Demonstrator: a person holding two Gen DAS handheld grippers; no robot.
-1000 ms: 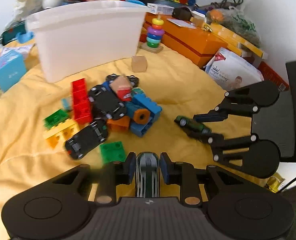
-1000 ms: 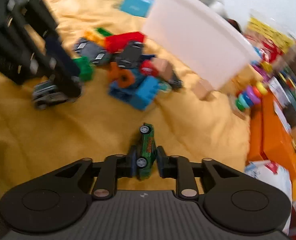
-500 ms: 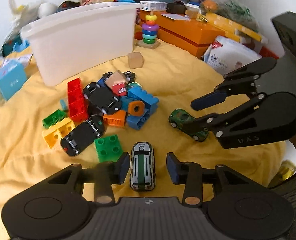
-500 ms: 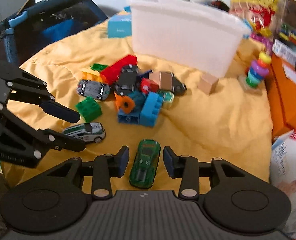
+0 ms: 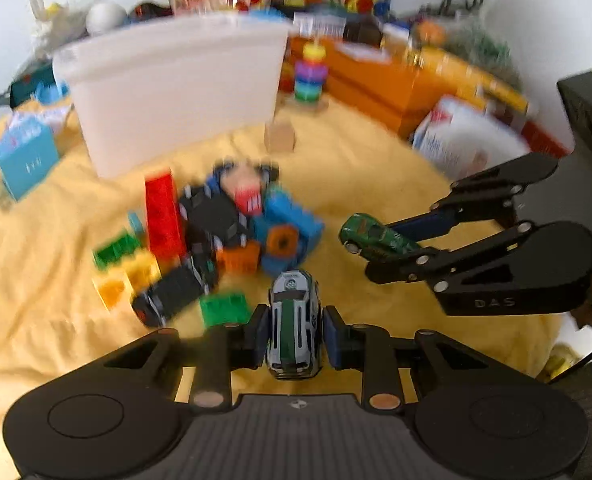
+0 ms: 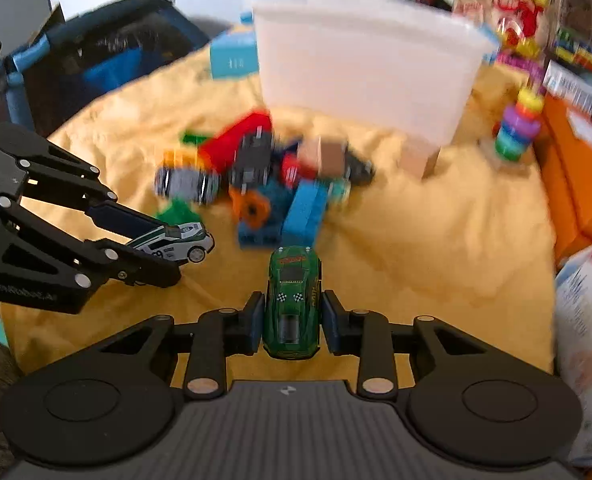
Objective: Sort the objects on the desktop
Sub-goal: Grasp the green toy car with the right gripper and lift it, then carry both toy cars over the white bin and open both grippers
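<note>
Left gripper [image 5: 295, 326]: jaws closing around the small white toy car with a green stripe [image 5: 295, 322]; the pads sit against its flanks, so it reads as clamped, nose pointing away from the camera.
Right gripper [image 6: 292, 316]: jaws closing around the small dark green toy car [image 6: 293, 304]; the pads press its sides in the same lengthwise hold.
Cross-check: the right wrist view shows the white car [image 6: 174, 240] between the left gripper's fingers, seemingly clear of the cloth; the left wrist view shows the green car [image 5: 376, 238] in the right gripper.
Surface: a rumpled yellow cloth [image 5: 376, 168] covers the desktop.
Likely destination: the tall translucent white plastic bin [image 5: 176, 92] stands beyond the pile; its inside is hidden, so what it already holds cannot be told.
Left to sort: a jumbled heap of coloured plastic building bricks and dark toy cars [image 5: 216, 240], blurred in both views, lies between the grippers and the bin; a small tan wooden cube [image 5: 280, 138] sits apart near the bin's corner.
Progress: early by the look of it, two cars in hand, neither delivered, most of the heap untouched.
Not obviously part of the job: the rainbow ring-stacker toy [image 5: 312, 72] beside the orange box [image 5: 396, 84].
</note>
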